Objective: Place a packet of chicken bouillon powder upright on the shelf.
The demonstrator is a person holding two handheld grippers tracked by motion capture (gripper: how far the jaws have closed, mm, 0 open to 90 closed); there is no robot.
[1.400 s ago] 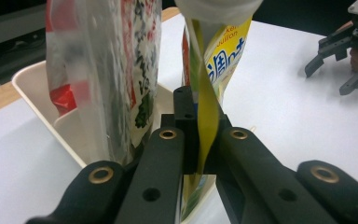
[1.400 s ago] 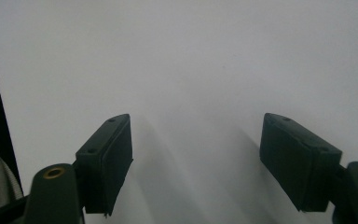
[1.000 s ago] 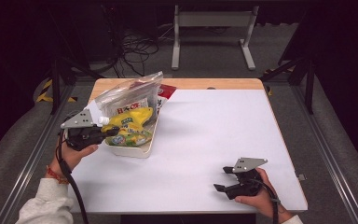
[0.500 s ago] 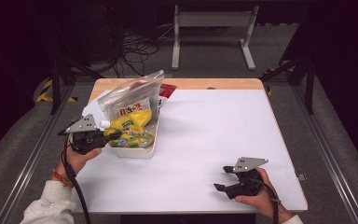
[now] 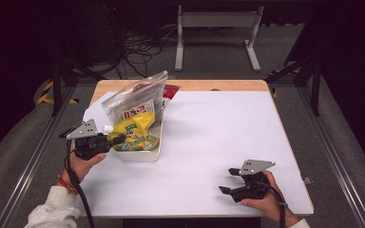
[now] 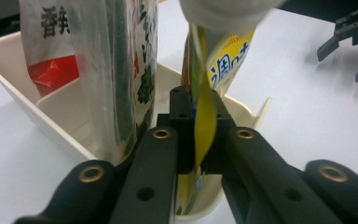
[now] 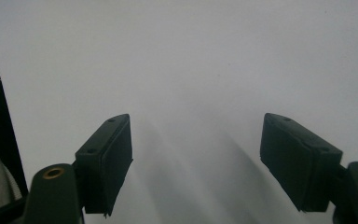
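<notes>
A cream plastic bin (image 5: 142, 155) stands at the left of the white table (image 5: 218, 137). It holds a yellow spouted pouch (image 5: 132, 129) and a clear zip bag of packets (image 5: 133, 97). My left gripper (image 5: 116, 139) is shut on the pouch's edge at the bin's left side; in the left gripper view its jaws pinch the yellow pouch (image 6: 204, 116) below its white cap, with the clear bag (image 6: 107, 70) to the left. My right gripper (image 5: 225, 181) rests open near the table's front right, above bare table (image 7: 196, 93), holding nothing.
A red packet (image 5: 172, 90) lies behind the bin at the table's wooden back edge (image 5: 218, 85). Metal rails run along both sides of the table. A grey stand and cables sit on the floor beyond. The other hand's gripper (image 6: 349, 32) shows far off.
My left gripper has moved down and toward me, with the yellow pouch in its jaws. The right gripper has stayed still.
</notes>
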